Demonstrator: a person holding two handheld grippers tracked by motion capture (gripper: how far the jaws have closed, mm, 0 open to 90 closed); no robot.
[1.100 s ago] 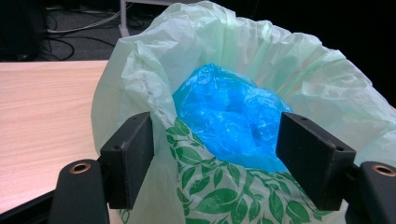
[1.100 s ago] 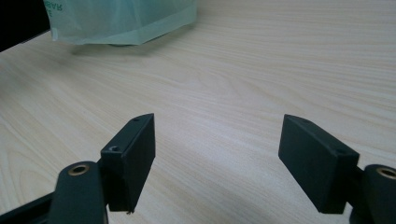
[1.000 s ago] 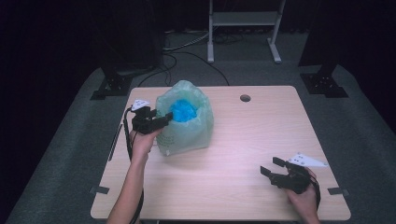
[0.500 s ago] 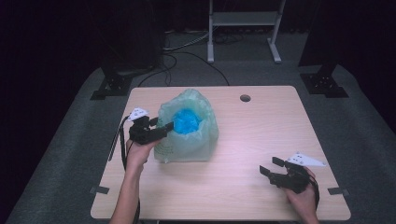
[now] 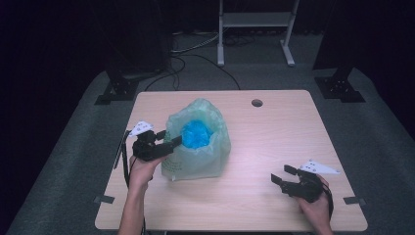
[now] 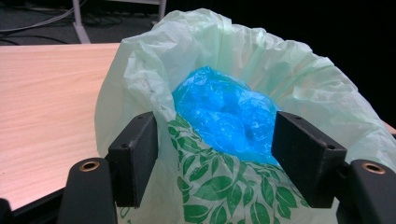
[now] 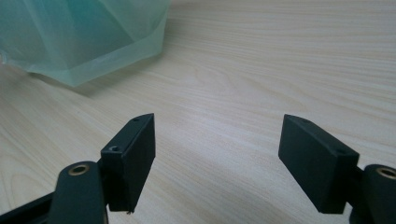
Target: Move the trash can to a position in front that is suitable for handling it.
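Nearest, the right gripper (image 5: 286, 180) rests wide open and empty on the table (image 5: 274, 147). Beyond, the left gripper (image 6: 215, 154) straddles the green bag (image 5: 198, 142) rim, jaws wide, apparently not pinching. That thin film could slip free, tipping the bag and its blue bundle (image 6: 224, 116).

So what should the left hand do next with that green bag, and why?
Probably close the left gripper on the green bag's near edge. Its jaws stand open on either side of that edge without pinching it, and the blue bundle sits loose inside. The right gripper waits open on the table, well clear.
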